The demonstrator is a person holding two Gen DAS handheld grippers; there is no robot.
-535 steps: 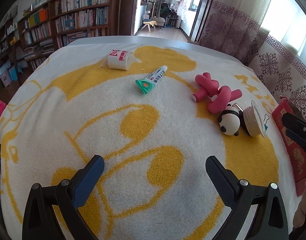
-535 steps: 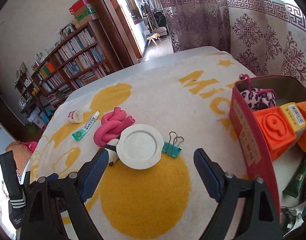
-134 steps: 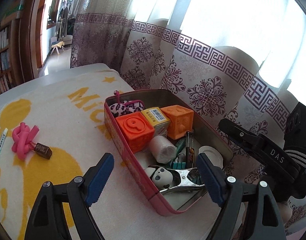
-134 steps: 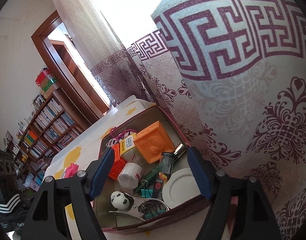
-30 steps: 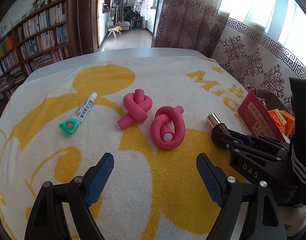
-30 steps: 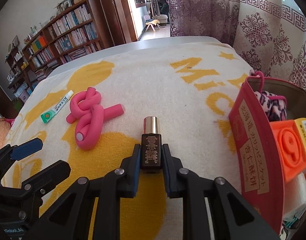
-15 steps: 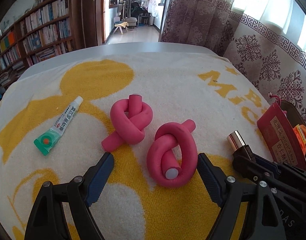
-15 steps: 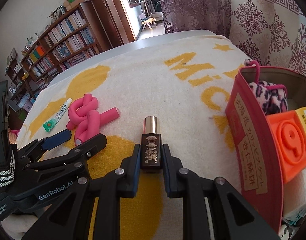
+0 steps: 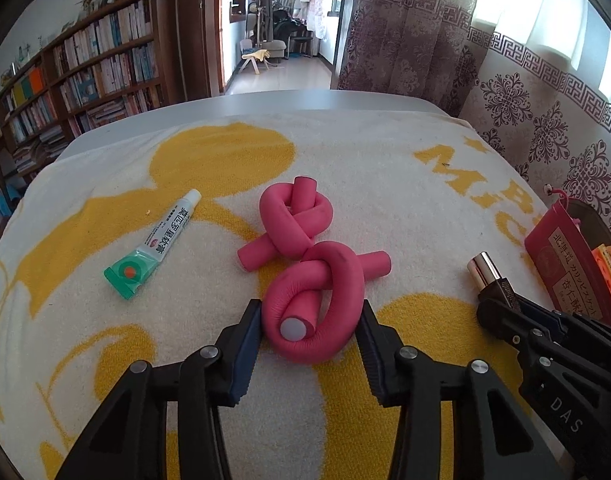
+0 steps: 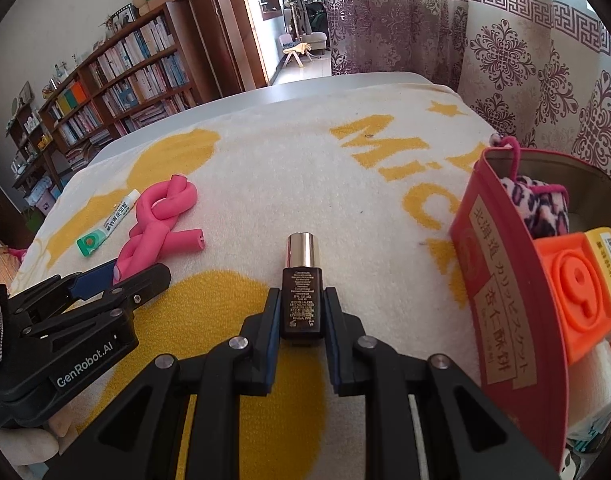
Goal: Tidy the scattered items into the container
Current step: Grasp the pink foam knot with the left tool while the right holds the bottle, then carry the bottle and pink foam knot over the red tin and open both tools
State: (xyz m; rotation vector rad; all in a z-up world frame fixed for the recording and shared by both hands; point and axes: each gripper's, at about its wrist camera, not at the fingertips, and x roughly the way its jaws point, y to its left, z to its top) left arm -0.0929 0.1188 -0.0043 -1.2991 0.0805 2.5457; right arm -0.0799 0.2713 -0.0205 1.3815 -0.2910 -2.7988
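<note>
Two knotted pink foam rollers lie on the yellow-and-white blanket. My left gripper [image 9: 309, 312] is closing its jaws around the nearer roller [image 9: 337, 280], and both blue pads touch its sides. The farther roller [image 9: 293, 216] lies just behind, touching the nearer one. My right gripper [image 10: 301, 300] is shut on a small dark bottle [image 10: 302, 272] with a shiny cap, held just above the blanket to the left of the red tin [image 10: 501, 280]. A white and green tube [image 9: 157, 240] lies to the left of the rollers.
The red tin's wall [image 9: 565, 264] stands at the blanket's right edge and holds orange blocks [image 10: 577, 288], a leopard-print pouch [image 10: 541, 208] and other items. Curtains hang behind it. A bookshelf [image 9: 97, 72] stands beyond the table's far left.
My left gripper has come forward over the nearer pink roller, and its jaws have narrowed from wide open until they touch it. The right gripper keeps still with the bottle.
</note>
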